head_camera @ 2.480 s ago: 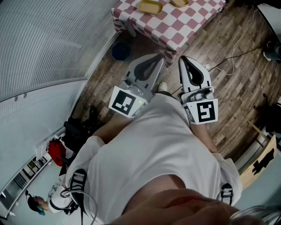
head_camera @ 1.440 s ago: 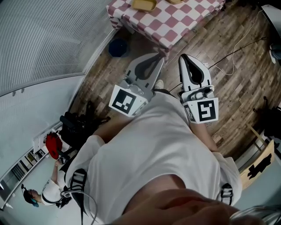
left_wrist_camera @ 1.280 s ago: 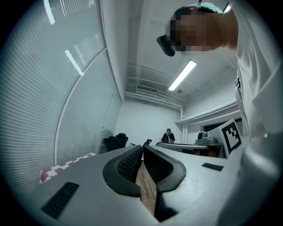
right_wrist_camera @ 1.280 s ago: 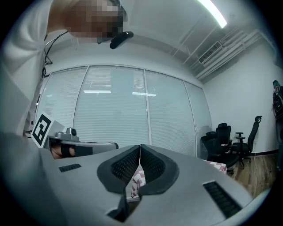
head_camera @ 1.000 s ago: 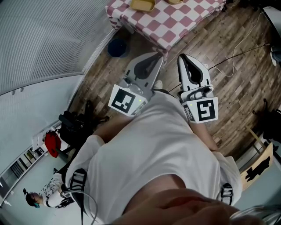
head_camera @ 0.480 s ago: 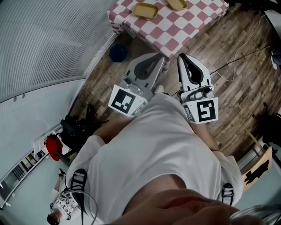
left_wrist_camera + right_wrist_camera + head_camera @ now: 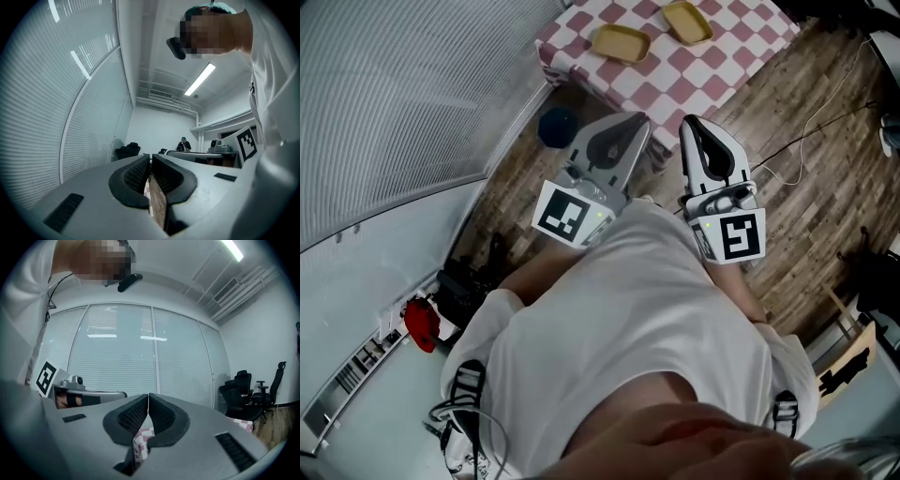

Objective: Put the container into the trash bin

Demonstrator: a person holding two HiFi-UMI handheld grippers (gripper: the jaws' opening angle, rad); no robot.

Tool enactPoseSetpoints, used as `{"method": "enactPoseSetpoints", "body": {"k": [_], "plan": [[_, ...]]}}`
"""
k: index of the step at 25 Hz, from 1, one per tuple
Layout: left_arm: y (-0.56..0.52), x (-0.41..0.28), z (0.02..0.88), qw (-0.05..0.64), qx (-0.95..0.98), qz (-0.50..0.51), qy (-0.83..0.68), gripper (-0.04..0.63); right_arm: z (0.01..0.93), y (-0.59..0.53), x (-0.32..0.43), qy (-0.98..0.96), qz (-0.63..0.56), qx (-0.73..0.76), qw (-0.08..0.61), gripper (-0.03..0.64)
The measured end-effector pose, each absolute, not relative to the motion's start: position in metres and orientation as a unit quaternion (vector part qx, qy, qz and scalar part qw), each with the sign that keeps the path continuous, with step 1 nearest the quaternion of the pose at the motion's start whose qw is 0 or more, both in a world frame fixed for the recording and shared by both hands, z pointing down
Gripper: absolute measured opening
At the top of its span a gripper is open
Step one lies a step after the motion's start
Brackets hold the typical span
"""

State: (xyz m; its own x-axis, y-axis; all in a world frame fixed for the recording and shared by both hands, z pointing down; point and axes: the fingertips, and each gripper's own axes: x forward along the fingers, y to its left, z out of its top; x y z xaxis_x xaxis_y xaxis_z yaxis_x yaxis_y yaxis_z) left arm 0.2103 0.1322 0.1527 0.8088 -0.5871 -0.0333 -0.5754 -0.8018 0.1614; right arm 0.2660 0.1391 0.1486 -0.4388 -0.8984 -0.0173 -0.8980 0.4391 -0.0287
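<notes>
Square black-and-white markers on both gripper cubes. Near yellow container and far yellow container sit apart on the pink-checked table. Blue trash bin stands on the wood floor beside the table's left corner. Left gripper and right gripper are level and side by side, short of the table. Left jaws leave a thin slit, right jaws are pressed together; both empty.

Yellow containers, blue trash bin
The left container and right container lie apart on the worktop; the bin stands on the floor beside.
</notes>
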Motion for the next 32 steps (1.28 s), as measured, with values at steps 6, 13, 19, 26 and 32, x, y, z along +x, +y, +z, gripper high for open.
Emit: {"method": "enactPoseSetpoints", "body": {"k": [6,13,19,26,32], "plan": [[0.069,0.195,0.151,0.075,0.950,-0.034,-0.301,0.043,0.147,0.078,0.254,0.842,-0.015,-0.539,0.014,0.031],[-0.001,0.175,0.152,0.075,0.952,-0.034,-0.294,0.043,0.147,0.008,0.237,0.832,-0.014,-0.554,0.015,0.031],[-0.021,0.154,0.156,0.077,0.954,-0.036,-0.287,0.043,0.147,-0.011,0.218,0.826,-0.009,-0.563,0.010,0.031],[-0.058,0.130,0.164,0.086,0.956,-0.038,-0.276,0.043,0.153,-0.047,0.195,0.818,-0.010,-0.575,0.000,0.031],[-0.072,0.111,0.171,0.093,0.958,-0.041,-0.269,0.043,0.159,-0.060,0.178,0.812,-0.007,-0.584,-0.008,0.031]]}}
